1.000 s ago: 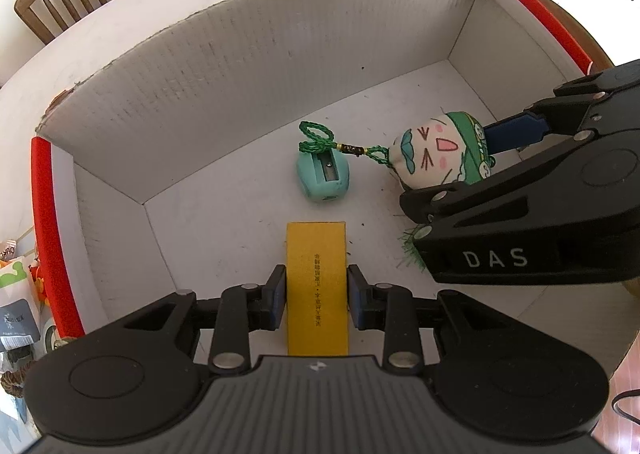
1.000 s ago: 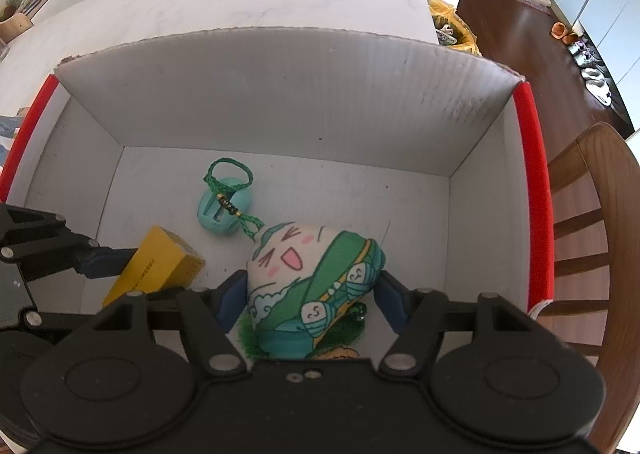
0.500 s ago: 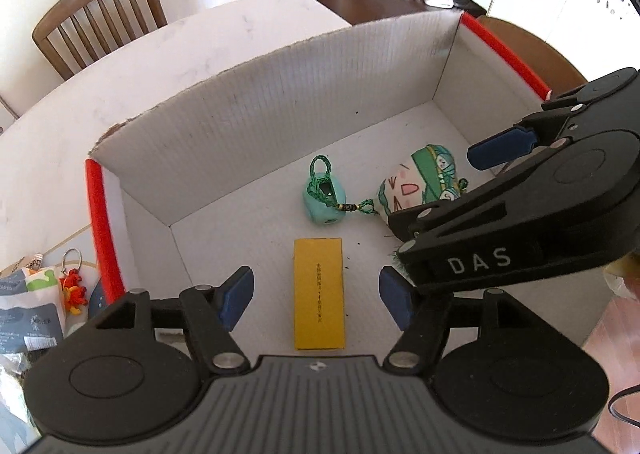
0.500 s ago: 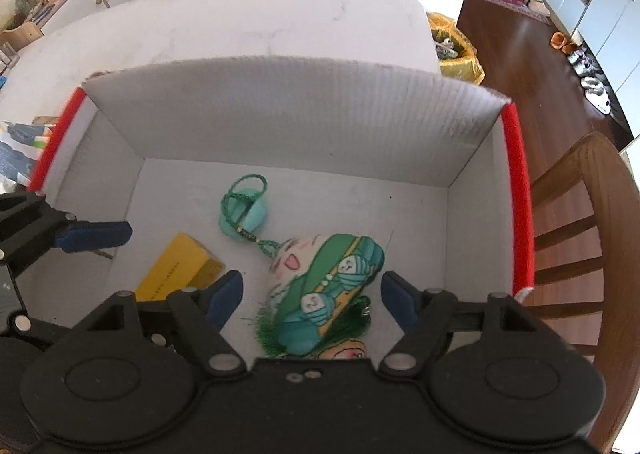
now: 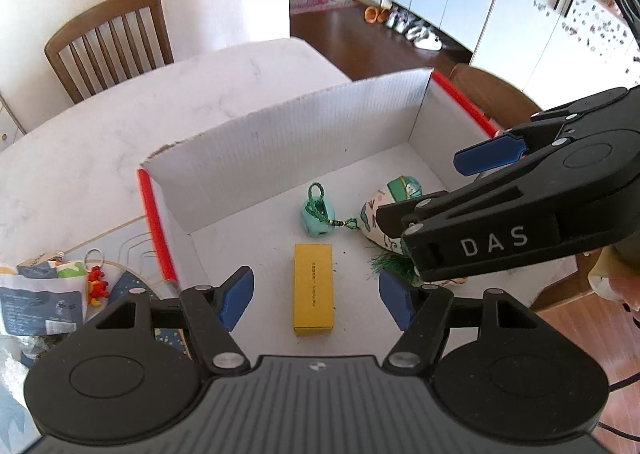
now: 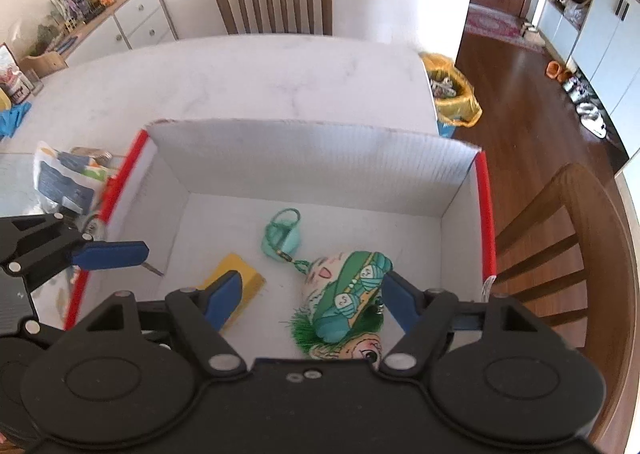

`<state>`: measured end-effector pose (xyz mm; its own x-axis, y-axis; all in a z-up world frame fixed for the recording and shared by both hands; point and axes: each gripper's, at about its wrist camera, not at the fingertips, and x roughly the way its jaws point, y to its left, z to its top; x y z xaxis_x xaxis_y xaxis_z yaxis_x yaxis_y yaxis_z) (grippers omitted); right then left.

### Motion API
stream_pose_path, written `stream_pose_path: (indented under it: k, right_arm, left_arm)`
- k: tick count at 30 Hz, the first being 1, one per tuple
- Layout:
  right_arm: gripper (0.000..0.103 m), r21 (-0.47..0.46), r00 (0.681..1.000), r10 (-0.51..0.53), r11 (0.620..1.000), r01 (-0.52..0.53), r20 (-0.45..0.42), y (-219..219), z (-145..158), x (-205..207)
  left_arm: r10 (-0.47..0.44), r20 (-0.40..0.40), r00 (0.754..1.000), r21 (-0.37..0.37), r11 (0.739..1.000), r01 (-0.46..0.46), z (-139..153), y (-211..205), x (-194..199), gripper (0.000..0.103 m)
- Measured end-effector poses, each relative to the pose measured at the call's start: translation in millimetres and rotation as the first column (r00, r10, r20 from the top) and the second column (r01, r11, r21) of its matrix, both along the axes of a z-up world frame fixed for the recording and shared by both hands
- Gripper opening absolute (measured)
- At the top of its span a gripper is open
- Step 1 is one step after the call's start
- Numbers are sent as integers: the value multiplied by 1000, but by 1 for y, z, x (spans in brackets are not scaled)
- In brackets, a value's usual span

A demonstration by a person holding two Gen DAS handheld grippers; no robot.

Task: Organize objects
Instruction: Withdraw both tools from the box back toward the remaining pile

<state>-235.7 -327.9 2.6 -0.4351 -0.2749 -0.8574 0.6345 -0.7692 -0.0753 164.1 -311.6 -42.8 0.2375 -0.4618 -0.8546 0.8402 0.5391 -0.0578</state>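
A yellow box (image 5: 313,289) lies on the cardboard box (image 5: 280,142) floor, below the left gripper (image 5: 316,296), fingers spread wide. The plush charm (image 6: 346,296) lies beneath the right gripper (image 6: 312,304), also wide, gripping nothing.

In the left wrist view, the right claw (image 5: 472,190) covers most of the plush charm (image 5: 376,214) at right of centre. Print on the yellow box (image 5: 313,286) is too small to read. In the right wrist view, that box (image 6: 250,278) sits partly behind a blue fingertip (image 6: 224,298), and the left claw (image 6: 108,254) is cut off at the left edge.
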Motion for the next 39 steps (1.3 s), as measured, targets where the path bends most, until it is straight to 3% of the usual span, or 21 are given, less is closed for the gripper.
stream_pose_path:
  k: [15, 23, 26, 39]
  right_arm:
    - [77, -110, 997, 1, 994, -9, -75, -9, 40, 68]
    - [78, -189, 996, -27, 982, 10, -88, -26, 40, 104]
    - [83, -223, 996, -26, 975, 6, -89, -34, 39, 118]
    - [86, -265, 992, 6, 963, -38, -122, -85, 21, 163]
  left_arm:
    - [-28, -19, 999, -145, 989, 25, 38, 85, 6, 73]
    - [-17, 23, 1000, -181, 983, 21, 49, 137, 18, 75]
    - [-3, 33, 999, -192, 981, 9, 52, 156, 25, 75]
    - [35, 46, 998, -226, 974, -23, 45, 229, 66, 85]
